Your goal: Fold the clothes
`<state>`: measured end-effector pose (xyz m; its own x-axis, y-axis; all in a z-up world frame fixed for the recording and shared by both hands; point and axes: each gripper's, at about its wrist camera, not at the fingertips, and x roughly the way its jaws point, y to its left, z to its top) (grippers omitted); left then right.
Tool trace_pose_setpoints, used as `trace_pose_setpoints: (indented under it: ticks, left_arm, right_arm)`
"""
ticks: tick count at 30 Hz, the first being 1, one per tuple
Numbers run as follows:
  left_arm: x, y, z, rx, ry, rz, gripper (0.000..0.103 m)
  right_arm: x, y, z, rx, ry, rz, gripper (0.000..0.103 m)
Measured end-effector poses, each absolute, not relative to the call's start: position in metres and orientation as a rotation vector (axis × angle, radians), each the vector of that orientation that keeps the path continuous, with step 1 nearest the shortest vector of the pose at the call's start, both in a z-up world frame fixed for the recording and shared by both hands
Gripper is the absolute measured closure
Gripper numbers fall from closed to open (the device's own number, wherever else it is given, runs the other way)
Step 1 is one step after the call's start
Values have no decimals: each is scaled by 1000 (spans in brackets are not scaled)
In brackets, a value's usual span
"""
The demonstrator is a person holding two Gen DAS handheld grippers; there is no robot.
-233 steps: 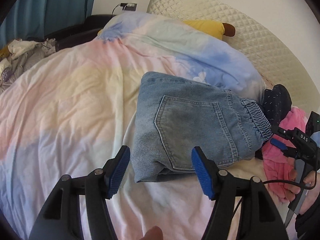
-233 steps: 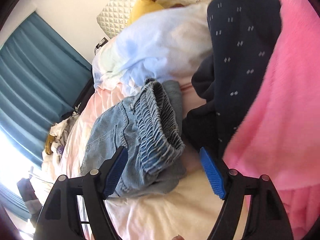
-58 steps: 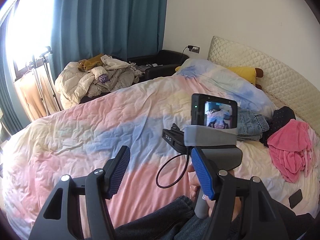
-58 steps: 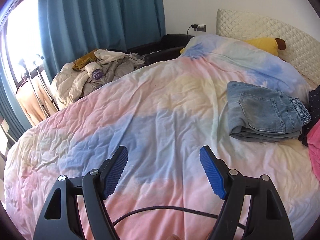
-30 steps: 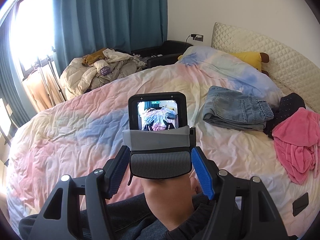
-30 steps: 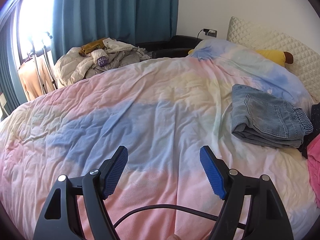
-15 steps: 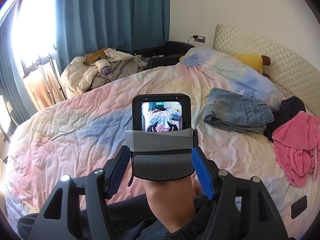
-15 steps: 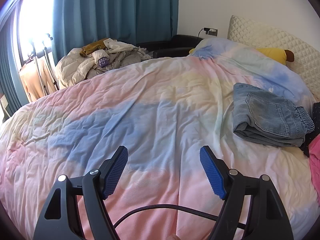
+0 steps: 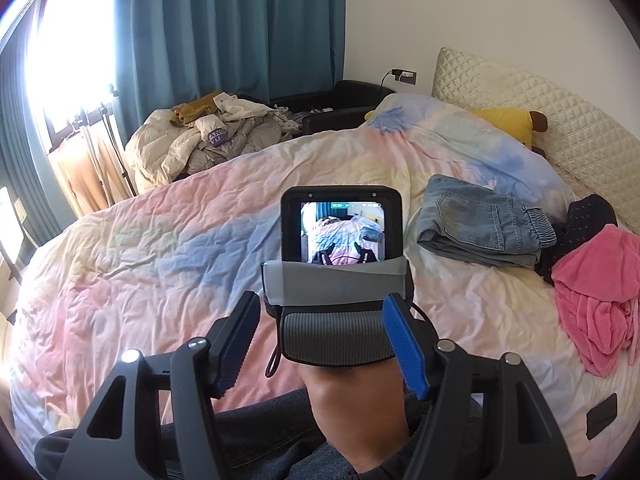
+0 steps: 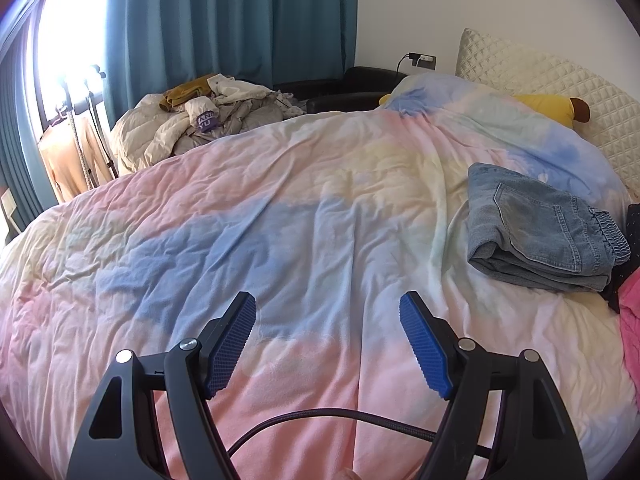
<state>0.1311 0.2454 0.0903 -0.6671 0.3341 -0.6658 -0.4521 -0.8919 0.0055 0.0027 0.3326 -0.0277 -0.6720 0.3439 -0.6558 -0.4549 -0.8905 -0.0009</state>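
A folded pair of blue jeans [image 9: 480,220] [image 10: 540,232] lies flat on the right of the pastel duvet [image 10: 280,220]. A crumpled pink garment [image 9: 600,288] [image 10: 630,304] and a dark dotted garment [image 9: 588,216] lie just right of it. My left gripper [image 9: 324,340] is open and holds nothing. Beyond its fingers a hand [image 9: 356,412] holds the other gripper's body, whose camera screen [image 9: 342,236] faces me. My right gripper [image 10: 328,336] is open and hangs above the duvet, well left of the jeans.
A heap of pale jackets and clothes [image 9: 208,140] [image 10: 200,120] sits past the bed's far left side below teal curtains [image 10: 240,20]. A quilted headboard [image 9: 540,112] and yellow pillow [image 9: 504,122] are at the back right. A black flat object [image 9: 602,416] lies near the bed's right edge. A cable [image 10: 320,416] crosses under the right gripper.
Both grippers have drawn back from the folded jeans to the near side of the bed. The right gripper came in front of the left camera; little has shifted in the last half second.
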Motion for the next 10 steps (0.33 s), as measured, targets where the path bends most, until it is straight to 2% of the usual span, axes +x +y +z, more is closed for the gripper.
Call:
trace_pose_setpoints:
  ticks: [10]
  left_arm:
    - [128, 245, 85, -973, 229, 2508, 37]
  right_arm:
    - [3, 330, -28, -945, 217, 2521, 27]
